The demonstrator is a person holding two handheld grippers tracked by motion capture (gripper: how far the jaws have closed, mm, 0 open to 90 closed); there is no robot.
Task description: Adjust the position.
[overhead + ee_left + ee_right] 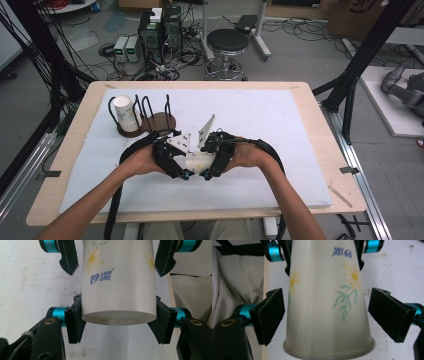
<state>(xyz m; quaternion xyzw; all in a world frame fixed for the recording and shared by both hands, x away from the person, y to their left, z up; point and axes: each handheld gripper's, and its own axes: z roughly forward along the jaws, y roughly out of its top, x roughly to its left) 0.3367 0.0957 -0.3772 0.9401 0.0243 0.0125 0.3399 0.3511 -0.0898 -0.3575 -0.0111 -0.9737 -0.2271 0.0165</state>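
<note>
Left tool [117,322] is pinching the paper cup [118,282] at its base; right tool [325,317] is standing spread around it.

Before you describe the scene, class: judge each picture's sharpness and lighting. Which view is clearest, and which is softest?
Left gripper view: clearest, the print on the paper cup is crisp. Right gripper view: softest, the cup's near rim and blue print are blurred. High view: even light, no harsh glare, but the grippers and cup are small and coarse.

Two paper cups: one [197,161] between the tools, one [126,113] in the single rack [150,122].
</note>
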